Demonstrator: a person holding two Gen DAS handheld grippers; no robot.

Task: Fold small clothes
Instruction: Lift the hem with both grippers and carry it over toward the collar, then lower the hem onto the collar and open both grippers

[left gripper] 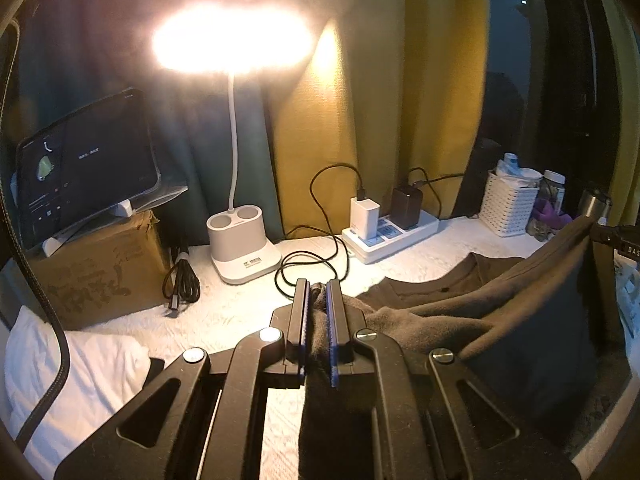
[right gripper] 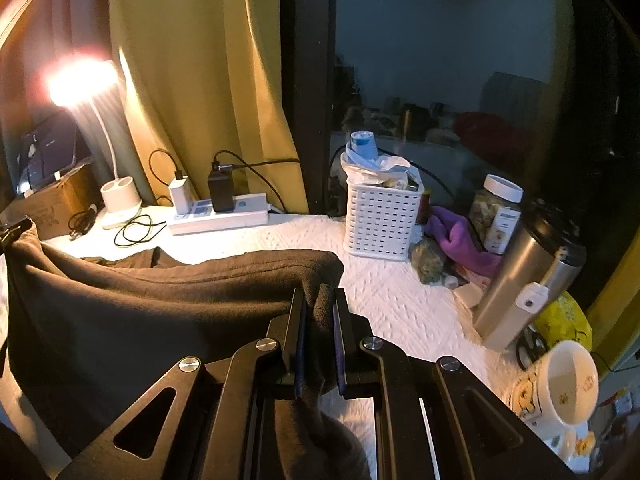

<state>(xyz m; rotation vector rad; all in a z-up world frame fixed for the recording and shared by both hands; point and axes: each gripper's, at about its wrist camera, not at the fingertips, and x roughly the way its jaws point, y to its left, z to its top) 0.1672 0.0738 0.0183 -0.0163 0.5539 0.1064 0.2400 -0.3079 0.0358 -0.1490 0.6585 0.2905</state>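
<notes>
Your left tongs [left gripper: 318,288] and right tongs [right gripper: 320,294] each clench the brown garment [left gripper: 520,320], lifted mid-fold toward twelve o'clock; nothing lies finished.

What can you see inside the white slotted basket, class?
The white slotted basket holds a blue-capped container and crumpled white wrapping poking above its rim. Its walls hide whatever lies lower down.

left wrist: I look down along my left tongs [left gripper: 318,300], close over the table [left gripper: 240,304], facing the lamp [left gripper: 240,240] | right wrist: same low angle, facing the window [right gripper: 440,60] | shared: power strip [left gripper: 390,236], basket [left gripper: 508,208], dark cloth [left gripper: 500,312]
</notes>
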